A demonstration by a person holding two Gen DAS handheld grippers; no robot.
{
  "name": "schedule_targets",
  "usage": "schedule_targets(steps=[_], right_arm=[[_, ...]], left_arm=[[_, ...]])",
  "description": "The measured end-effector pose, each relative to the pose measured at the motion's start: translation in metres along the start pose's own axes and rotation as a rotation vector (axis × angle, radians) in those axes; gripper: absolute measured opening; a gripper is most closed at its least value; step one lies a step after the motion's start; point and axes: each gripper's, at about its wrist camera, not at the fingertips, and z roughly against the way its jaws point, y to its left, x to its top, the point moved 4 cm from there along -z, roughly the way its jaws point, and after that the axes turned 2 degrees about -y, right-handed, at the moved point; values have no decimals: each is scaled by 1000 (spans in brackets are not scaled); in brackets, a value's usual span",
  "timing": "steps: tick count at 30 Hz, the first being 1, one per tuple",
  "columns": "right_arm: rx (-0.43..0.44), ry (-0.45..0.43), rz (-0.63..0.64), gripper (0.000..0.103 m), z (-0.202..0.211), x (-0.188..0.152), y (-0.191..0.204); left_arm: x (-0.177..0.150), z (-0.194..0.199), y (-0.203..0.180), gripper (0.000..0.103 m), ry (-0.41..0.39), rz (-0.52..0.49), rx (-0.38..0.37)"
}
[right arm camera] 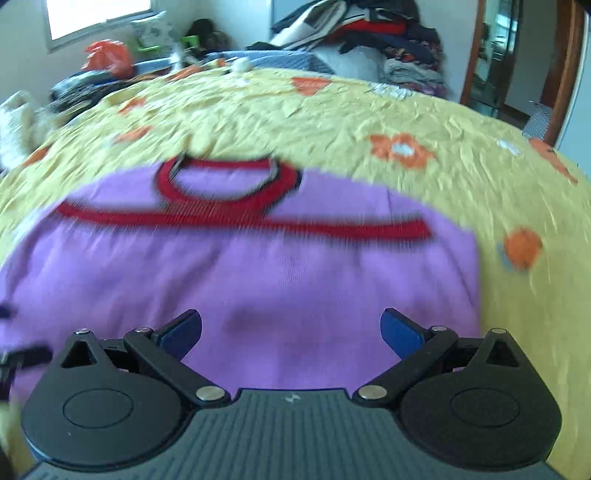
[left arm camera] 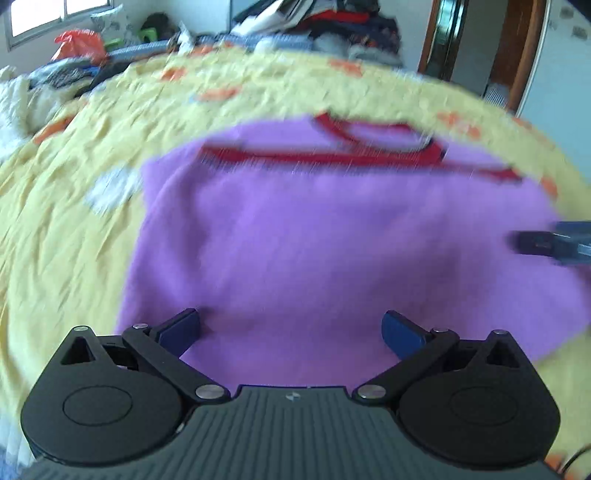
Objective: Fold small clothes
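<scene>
Left gripper [left arm camera: 291,332] and right gripper [right arm camera: 291,332] are both held agape, empty, above the near hem of the purple top [right arm camera: 258,280]. The garment is spread on the yellow bedspread [right arm camera: 332,110], long axis left-right, red collar [right arm camera: 225,181] toward upper frame. Each gripper sits nearer its own side (heavy blur; sleeves not resolved).

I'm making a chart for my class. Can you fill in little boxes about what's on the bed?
garment: purple knit top with red collar and red stripe, lying flat
surface: yellow bedspread with orange flowers
left tongs: open, over the top's near edge
right tongs: open, holding nothing
background: pile of clothes
</scene>
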Motion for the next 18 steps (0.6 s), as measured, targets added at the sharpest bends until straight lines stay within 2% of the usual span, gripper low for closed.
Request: schedule_targets(steps=[2, 3, 4, 7, 8, 10, 12, 14, 16, 18], right_arm=[[17, 52, 55, 103, -1, -31, 2], [19, -11, 92, 103, 6, -39, 2], [4, -21, 107, 103, 10, -43, 0], [-9, 21, 74, 103, 17, -34, -5], [-34, -16, 86, 103, 25, -31, -4], [-63, -176, 130, 103, 49, -27, 7], [-29, -329, 173, 103, 74, -32, 31], [54, -356, 278, 103, 80, -44, 63], [69, -375, 349, 103, 79, -51, 98], [105, -384, 397, 103, 77, -57, 132]], left_arm=[[-9, 6, 9, 103, -45, -22, 1], [-10, 8, 14, 103, -45, -16, -9], [-8, 11, 20, 103, -51, -1, -23], [5, 18, 49, 103, -85, 77, -69], [13, 17, 59, 103, -83, 104, -92], [31, 13, 79, 103, -70, 157, -153], [49, 5, 100, 103, -60, 207, -213], [65, -10, 117, 103, -23, 240, -243], [81, -28, 129, 103, 23, 266, -280], [91, -50, 137, 103, 90, 301, -365]])
